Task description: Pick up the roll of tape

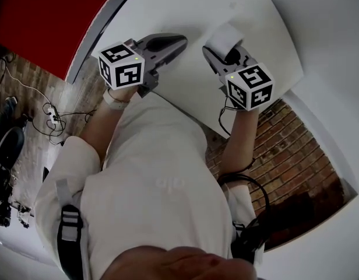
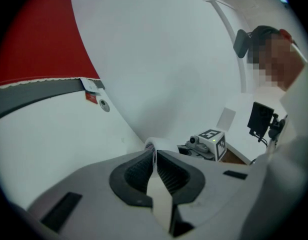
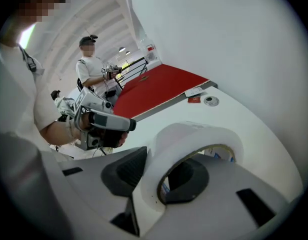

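Right tool (image 3: pixel 161 176) clamps roll of tape (image 3: pixel 194 136); left tool (image 2: pixel 155 158) narrow, jaws together.

So the head cam sits right above the person (image 1: pixel 156 174) and stares almost straight down from close up, catching the left gripper (image 1: pixel 180 40), the right gripper (image 1: pixel 226 51) and the near edge of the white table (image 1: pixel 191 74). The left gripper view rides low behind its own jaws and looks out across that table toward the right one. The right gripper view has the roll of tape (image 3: pixel 189 134) basically up against the lens and looks back at the left one, so all three share the table.
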`<control>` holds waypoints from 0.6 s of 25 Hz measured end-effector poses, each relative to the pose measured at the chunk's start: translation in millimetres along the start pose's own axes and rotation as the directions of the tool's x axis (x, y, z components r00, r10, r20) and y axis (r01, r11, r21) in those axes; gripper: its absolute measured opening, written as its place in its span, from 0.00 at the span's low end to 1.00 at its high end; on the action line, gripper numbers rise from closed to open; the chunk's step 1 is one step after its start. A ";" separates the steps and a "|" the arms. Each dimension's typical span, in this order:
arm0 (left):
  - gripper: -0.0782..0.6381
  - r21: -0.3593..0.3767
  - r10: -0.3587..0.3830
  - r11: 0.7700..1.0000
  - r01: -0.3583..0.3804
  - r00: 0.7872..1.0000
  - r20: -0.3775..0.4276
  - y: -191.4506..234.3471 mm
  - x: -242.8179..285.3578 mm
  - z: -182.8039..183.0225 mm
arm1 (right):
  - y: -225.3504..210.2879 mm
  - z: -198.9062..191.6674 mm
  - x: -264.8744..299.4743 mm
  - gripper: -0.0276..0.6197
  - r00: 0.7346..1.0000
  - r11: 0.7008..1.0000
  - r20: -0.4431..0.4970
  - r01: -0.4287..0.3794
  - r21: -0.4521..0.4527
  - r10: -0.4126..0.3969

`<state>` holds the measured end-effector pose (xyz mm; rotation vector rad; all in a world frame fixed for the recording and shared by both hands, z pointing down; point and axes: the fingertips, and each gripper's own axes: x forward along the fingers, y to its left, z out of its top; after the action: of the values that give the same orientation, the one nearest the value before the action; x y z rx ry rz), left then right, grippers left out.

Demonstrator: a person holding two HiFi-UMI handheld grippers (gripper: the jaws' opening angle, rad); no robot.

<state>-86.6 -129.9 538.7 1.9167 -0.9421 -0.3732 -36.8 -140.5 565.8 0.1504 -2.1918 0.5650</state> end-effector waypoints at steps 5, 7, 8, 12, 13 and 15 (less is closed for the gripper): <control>0.12 0.050 -0.012 0.999 0.013 1.000 -0.006 -15.8 -7.2 30.8 | 14.7 32.0 -14.1 0.23 0.996 0.999 0.089 -0.028 0.030 0.025; 0.12 0.079 -0.017 0.997 0.018 1.000 -0.012 -28.1 -5.6 37.9 | 17.7 40.6 -26.7 0.23 0.991 0.999 0.133 -0.034 0.037 0.028; 0.12 0.093 -0.019 0.995 0.020 1.000 -0.014 -34.3 -5.2 41.5 | 19.0 44.4 -33.0 0.23 0.987 0.999 0.156 -0.035 0.041 0.028; 0.12 0.139 -0.028 0.990 0.030 0.999 -0.016 -50.9 -7.7 61.1 | 24.0 65.3 -51.7 0.23 0.970 0.997 0.242 -0.044 0.060 0.028; 0.12 0.150 -0.030 0.988 0.033 0.999 -0.021 -54.5 -7.9 65.4 | 25.2 70.6 -56.0 0.23 0.964 0.997 0.263 -0.048 0.064 0.029; 0.12 0.175 -0.038 0.984 0.043 0.999 -0.036 -63.6 -7.8 71.1 | 28.2 78.9 -66.7 0.23 0.951 0.995 0.306 -0.060 0.077 0.034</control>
<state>-105.1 -150.7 447.2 2.0990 -0.9420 -0.2890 -59.0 -156.3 462.2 0.2456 -2.4769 0.7011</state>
